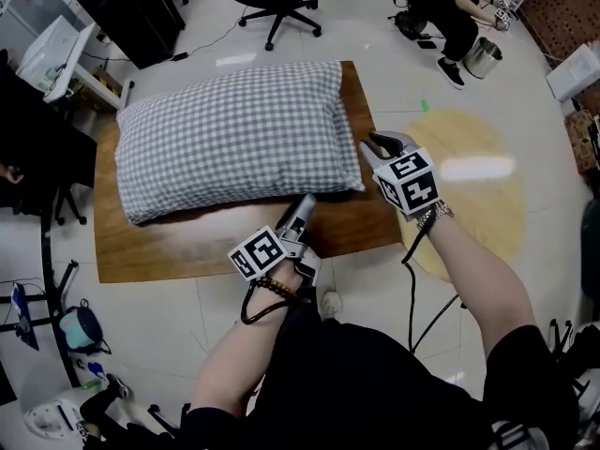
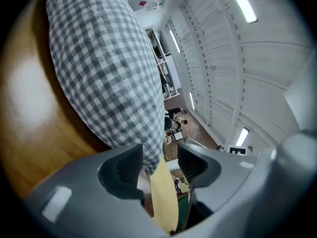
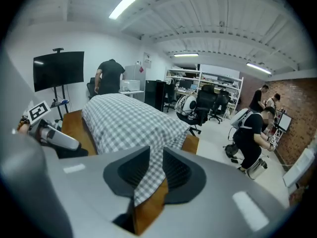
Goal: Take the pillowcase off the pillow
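Right gripper (image 3: 154,165) stands with jaws slightly apart around the pillowcase's (image 1: 234,139) near right corner. Left gripper (image 2: 161,165), jaws wider, has the near long edge between them. The pillow (image 1: 187,162) lies left-to-right on the table (image 1: 159,251), just beyond the 2 grippers.

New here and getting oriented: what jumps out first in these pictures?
A plump grey-checked pillow covers most of a wooden table mid-floor. At its near edge the left gripper stands open, and the right gripper has the pillow's near right corner between its jaws.
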Tool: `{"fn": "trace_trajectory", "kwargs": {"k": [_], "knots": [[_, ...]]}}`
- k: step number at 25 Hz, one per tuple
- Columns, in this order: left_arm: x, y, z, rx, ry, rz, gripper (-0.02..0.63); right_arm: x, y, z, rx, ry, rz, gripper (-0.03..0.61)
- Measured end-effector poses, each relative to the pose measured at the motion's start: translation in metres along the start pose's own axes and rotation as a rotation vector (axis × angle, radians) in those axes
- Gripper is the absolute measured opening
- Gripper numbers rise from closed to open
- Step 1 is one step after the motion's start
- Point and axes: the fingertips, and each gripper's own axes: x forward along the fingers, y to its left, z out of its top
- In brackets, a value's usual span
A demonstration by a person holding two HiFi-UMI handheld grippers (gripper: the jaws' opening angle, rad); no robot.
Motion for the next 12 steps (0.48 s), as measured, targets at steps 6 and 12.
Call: {"fn": "trace_trajectory", "kwargs": {"k": [6,12], "knots": [[0.023,0.025,0.018,-0.034,0.032,0.036,0.229,0.059,-0.037,-0.012,0.003,0.106,0.001,0.100],[0.047,0.047,0.022,-0.056,0.061,0.062,0.235,0.109,-0.062,-0.040,-0.023,0.198,0.034,0.132]]}}
